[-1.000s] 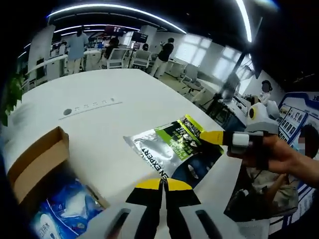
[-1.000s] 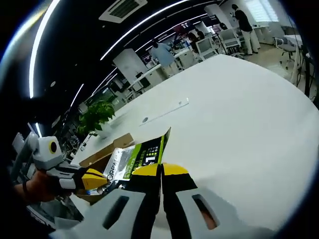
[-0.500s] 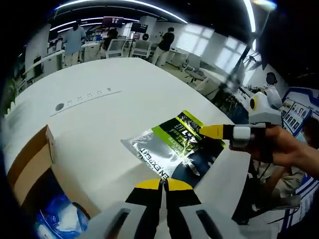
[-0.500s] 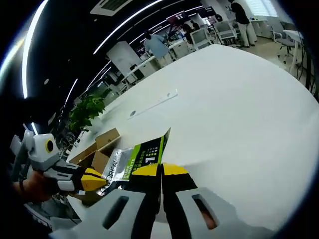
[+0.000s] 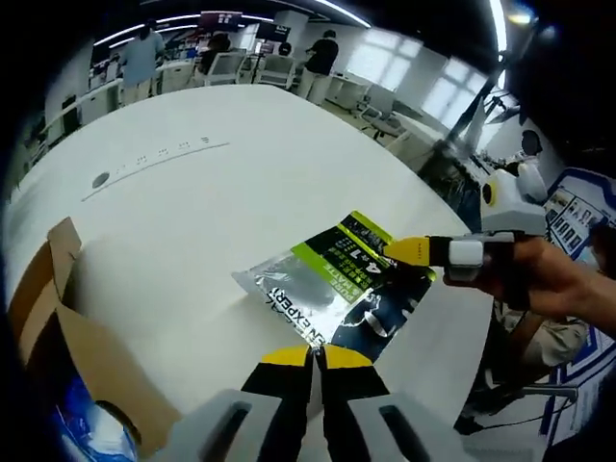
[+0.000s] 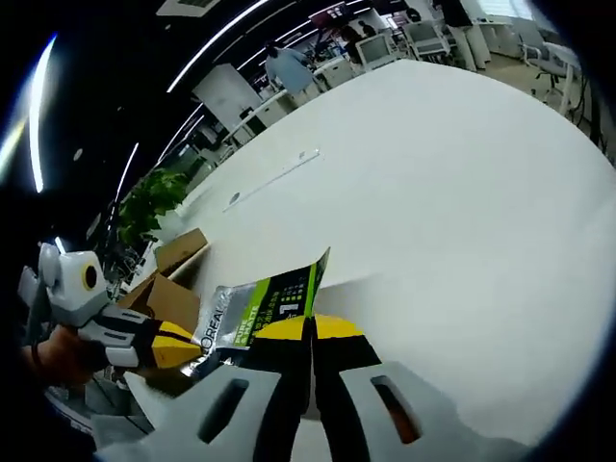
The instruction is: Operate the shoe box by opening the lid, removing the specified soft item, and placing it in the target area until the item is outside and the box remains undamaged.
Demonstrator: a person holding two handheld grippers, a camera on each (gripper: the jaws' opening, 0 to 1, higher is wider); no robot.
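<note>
Silver-green pouch (image 5: 332, 294) lengthwise in right tongs (image 5: 397, 252)

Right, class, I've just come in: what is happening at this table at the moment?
A person works two handheld grippers. The right gripper is shut on a silver and green pouch, holding it over the white table. The left gripper is shut and holds nothing. The cardboard shoe box stands open at the table's edge.

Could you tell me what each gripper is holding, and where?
The right gripper is shut on the foil pouch's green-and-yellow end; the left gripper is shut, holding nothing.
</note>
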